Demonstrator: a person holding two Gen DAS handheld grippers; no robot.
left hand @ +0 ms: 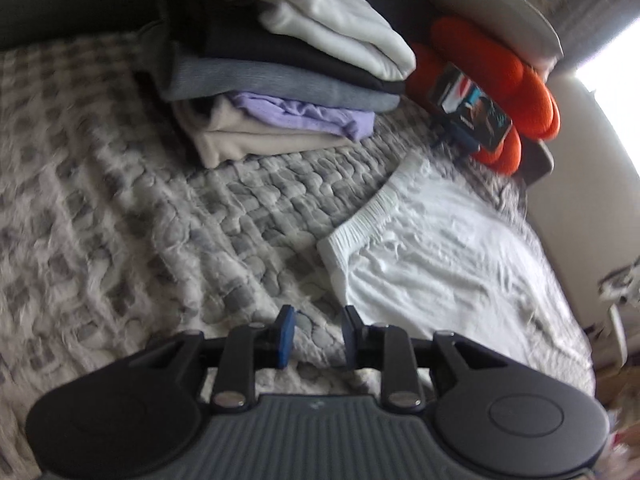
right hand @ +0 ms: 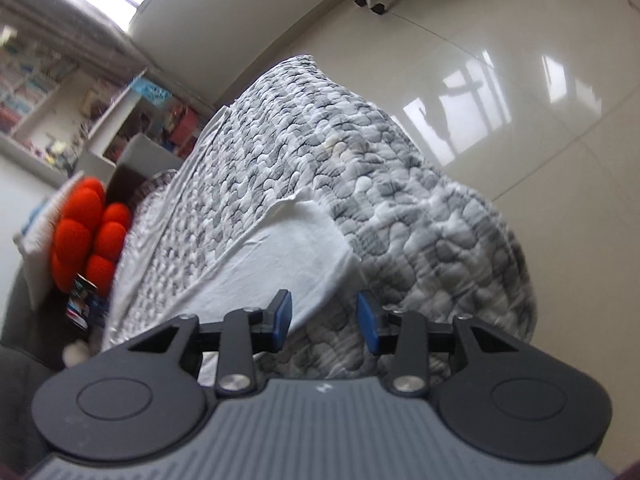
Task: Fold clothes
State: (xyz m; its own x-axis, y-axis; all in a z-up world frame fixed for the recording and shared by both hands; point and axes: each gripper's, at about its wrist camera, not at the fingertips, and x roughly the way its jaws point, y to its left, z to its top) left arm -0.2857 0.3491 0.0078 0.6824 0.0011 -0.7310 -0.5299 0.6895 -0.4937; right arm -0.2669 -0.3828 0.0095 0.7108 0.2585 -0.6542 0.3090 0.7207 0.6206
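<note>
1. A grey-and-white quilted bedspread with a pebble pattern [left hand: 168,216] covers the bed and carries everything else.
2. A white crinkled garment with a ribbed elastic waistband [left hand: 448,264] lies spread flat on the bedspread. In the left wrist view it fills the right side, with the waistband facing the middle of the bed. In the right wrist view it is a smooth white sheet [right hand: 280,256] with one corner turned up.
3. Only the left wrist view shows the stack of folded clothes [left hand: 288,64] farther back on the bed: white on top, then black, grey, lilac and beige.
4. Only the right wrist view shows the glossy tiled floor [right hand: 500,92] beyond the bed's edge and blurred shelves at the left.
5. An orange plush cushion made of round lobes [left hand: 500,80] sits at the bed's far end, and a phone on a small stand [left hand: 468,112] leans in front of it.
6. The left gripper [left hand: 318,336] hovers over the bedspread, just beside the waistband corner. Its blue-padded jaws are partly apart and hold nothing.
7. The right gripper [right hand: 324,320] hangs above the garment's near edge. Its jaws are wider apart and empty.
</note>
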